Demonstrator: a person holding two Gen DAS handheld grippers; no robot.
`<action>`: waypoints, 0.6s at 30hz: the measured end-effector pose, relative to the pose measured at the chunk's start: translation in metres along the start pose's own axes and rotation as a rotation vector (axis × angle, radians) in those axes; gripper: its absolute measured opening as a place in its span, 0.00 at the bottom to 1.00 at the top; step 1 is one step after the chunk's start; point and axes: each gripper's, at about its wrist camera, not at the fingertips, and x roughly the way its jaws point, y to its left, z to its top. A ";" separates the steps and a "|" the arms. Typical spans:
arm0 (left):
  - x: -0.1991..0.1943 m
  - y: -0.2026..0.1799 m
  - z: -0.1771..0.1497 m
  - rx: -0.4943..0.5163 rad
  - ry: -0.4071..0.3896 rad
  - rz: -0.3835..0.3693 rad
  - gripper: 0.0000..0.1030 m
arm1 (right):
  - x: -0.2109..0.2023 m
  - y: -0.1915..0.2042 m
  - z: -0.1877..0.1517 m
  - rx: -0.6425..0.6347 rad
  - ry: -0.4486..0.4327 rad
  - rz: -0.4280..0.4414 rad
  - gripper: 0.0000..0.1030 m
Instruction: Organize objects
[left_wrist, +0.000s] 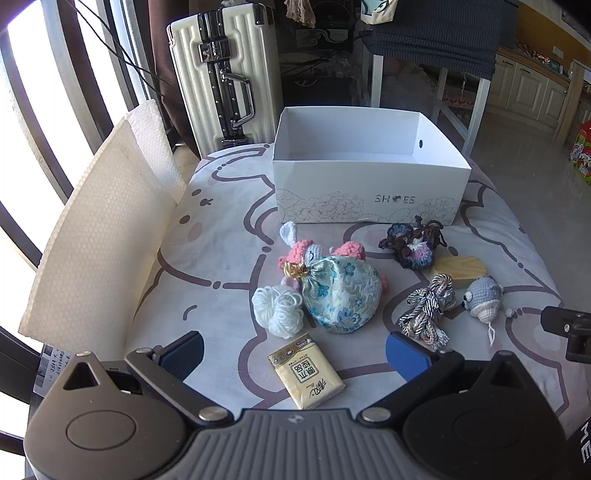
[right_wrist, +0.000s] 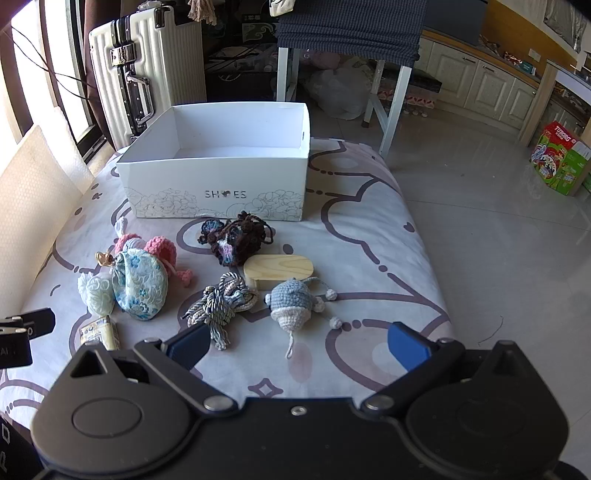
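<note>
An empty white shoe box (left_wrist: 369, 192) (right_wrist: 218, 184) stands at the far side of a patterned bed cover. In front of it lie a blue floral pouch (left_wrist: 341, 295) (right_wrist: 140, 288), a pink crochet toy (left_wrist: 306, 251) (right_wrist: 159, 251), white yarn (left_wrist: 279, 310) (right_wrist: 96, 295), a yellow tissue pack (left_wrist: 306, 371) (right_wrist: 101, 332), a dark crochet piece (left_wrist: 413, 243) (right_wrist: 236, 236), a wooden block (left_wrist: 460, 269) (right_wrist: 280, 269), a cord bundle (left_wrist: 428, 310) (right_wrist: 221, 302) and a grey-blue crochet mouse (left_wrist: 484, 297) (right_wrist: 295, 302). My left gripper (left_wrist: 295, 354) is open above the tissue pack. My right gripper (right_wrist: 299, 345) is open, just short of the mouse.
A white foam sheet (left_wrist: 96, 236) (right_wrist: 33, 199) leans along the bed's left side. A white suitcase (left_wrist: 221, 74) (right_wrist: 144, 70) stands behind the box. A table with a dark cloth (right_wrist: 351, 33) stands beyond, and the tiled floor (right_wrist: 480, 221) drops off at the bed's right edge.
</note>
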 end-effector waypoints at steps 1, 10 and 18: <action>0.000 0.000 0.000 0.000 0.000 0.000 1.00 | 0.000 0.000 0.000 0.001 0.000 -0.001 1.00; 0.000 0.000 0.000 0.001 0.000 0.000 1.00 | 0.000 0.000 0.000 0.011 0.003 -0.012 1.00; 0.000 0.000 0.000 0.000 0.000 -0.001 1.00 | 0.000 0.000 0.000 0.020 0.006 -0.022 1.00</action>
